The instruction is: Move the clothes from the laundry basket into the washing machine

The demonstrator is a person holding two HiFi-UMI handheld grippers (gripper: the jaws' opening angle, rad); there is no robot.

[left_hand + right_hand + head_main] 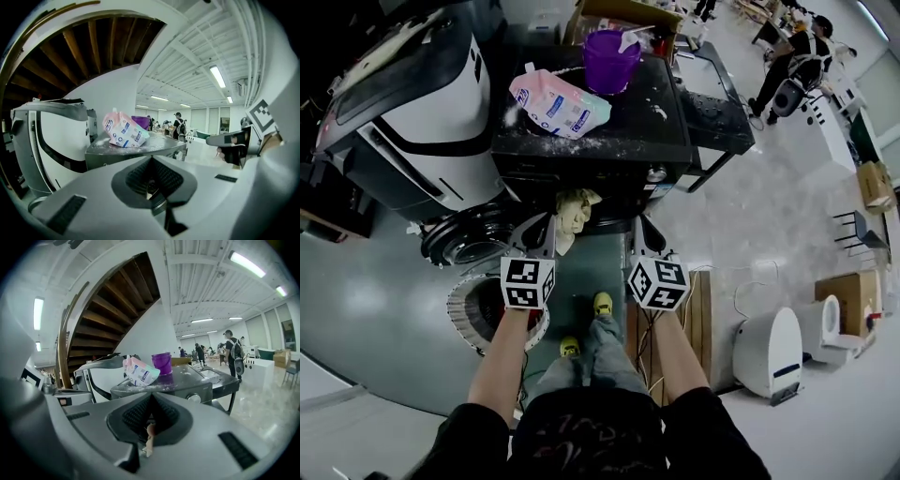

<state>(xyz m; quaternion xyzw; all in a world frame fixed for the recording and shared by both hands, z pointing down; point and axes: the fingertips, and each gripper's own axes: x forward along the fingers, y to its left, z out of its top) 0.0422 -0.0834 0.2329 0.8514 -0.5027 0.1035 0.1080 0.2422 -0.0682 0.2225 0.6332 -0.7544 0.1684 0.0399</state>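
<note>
A beige cloth (pixel 573 210) hangs in front of the black washing machine (pixel 591 141). My left gripper (pixel 546 231) is shut right beside the cloth, and a pale bit of it shows in the shut jaws in the left gripper view (pixel 151 185). Level with it to the right, my right gripper (pixel 642 232) is also shut, with a beige scrap of the cloth (pixel 149 433) pinched between its jaws. The machine's round door (pixel 473 240) stands open at the lower left. Under my left arm sits the white ribbed laundry basket (pixel 465 317); its inside is hidden.
A pink detergent bag (pixel 557 103) and a purple bucket (pixel 611 60) stand on the machine's powder-dusted top. A white machine (pixel 412 103) stands to the left. A white appliance (pixel 769 352) and a cardboard box (pixel 848 292) are at the right. A person (pixel 792 64) stands far back.
</note>
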